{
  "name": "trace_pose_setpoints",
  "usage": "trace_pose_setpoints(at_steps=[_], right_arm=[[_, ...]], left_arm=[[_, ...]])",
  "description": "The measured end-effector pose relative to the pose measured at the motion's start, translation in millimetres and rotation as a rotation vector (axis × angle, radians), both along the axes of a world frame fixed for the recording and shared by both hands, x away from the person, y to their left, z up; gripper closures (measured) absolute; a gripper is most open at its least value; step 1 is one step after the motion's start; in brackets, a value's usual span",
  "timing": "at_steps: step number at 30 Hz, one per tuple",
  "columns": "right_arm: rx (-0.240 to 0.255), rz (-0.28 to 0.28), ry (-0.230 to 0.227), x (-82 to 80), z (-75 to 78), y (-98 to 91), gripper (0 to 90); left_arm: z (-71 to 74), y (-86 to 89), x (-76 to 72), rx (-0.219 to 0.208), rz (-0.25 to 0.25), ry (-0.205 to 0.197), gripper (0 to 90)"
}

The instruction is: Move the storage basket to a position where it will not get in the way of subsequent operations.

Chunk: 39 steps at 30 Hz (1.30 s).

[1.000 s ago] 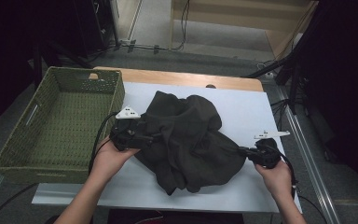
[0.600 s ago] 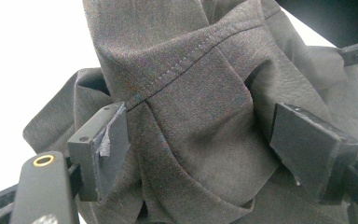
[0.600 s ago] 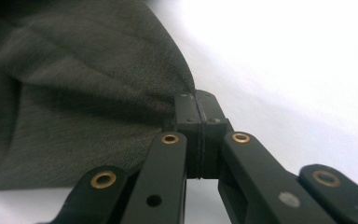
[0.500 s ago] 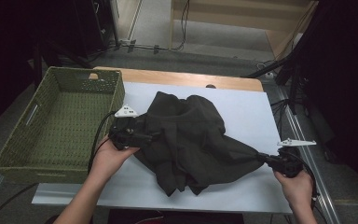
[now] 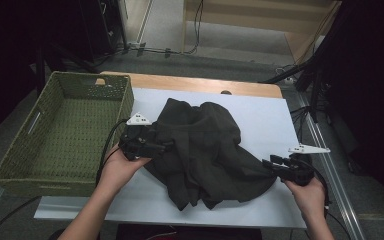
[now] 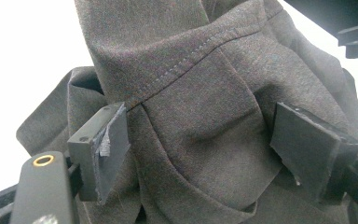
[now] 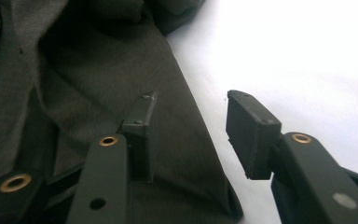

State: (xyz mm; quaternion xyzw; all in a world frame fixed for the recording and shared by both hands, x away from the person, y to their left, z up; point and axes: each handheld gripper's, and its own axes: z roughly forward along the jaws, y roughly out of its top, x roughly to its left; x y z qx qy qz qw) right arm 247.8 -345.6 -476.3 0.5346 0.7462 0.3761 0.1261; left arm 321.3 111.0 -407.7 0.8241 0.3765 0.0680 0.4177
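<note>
A dark garment is lying crumpled on the white sheet, just right of the green basket. The left gripper is sitting at the garment's left edge, its jaws standing apart with a bunched fold between them. The right gripper is lying at the garment's right corner; its jaws have just been opening, with nothing pinched between them.

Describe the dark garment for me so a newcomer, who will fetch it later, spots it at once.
On the white sheet covering the table, right of the green woven basket, lies a crumpled dark grey-brown knit garment with stitched seams. It is the sole cloth there, heaped between the left gripper and right gripper.
</note>
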Motion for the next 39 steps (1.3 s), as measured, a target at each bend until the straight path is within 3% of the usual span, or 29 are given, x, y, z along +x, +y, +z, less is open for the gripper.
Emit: trace_pose_setpoints(at_steps=[14, 30, 39], right_arm=[[-0.016, 0.054, -0.038, 45.8, -13.3, 35.6, 39.7], [-0.008, 0.111, -0.014, 69.2, -26.1, 67.9, 30.0], [-0.043, 0.152, 0.017, 79.8, -38.3, 92.6, 31.3]], left_arm=[[-1.7, -2.1, 0.0, 0.001, -0.007, 0.002, 20.7], [-2.5, -3.7, -0.2, 0.013, -0.007, -0.006, 20.7], [-2.2, -2.7, -0.1, 0.011, -0.001, -0.009, 20.7]])
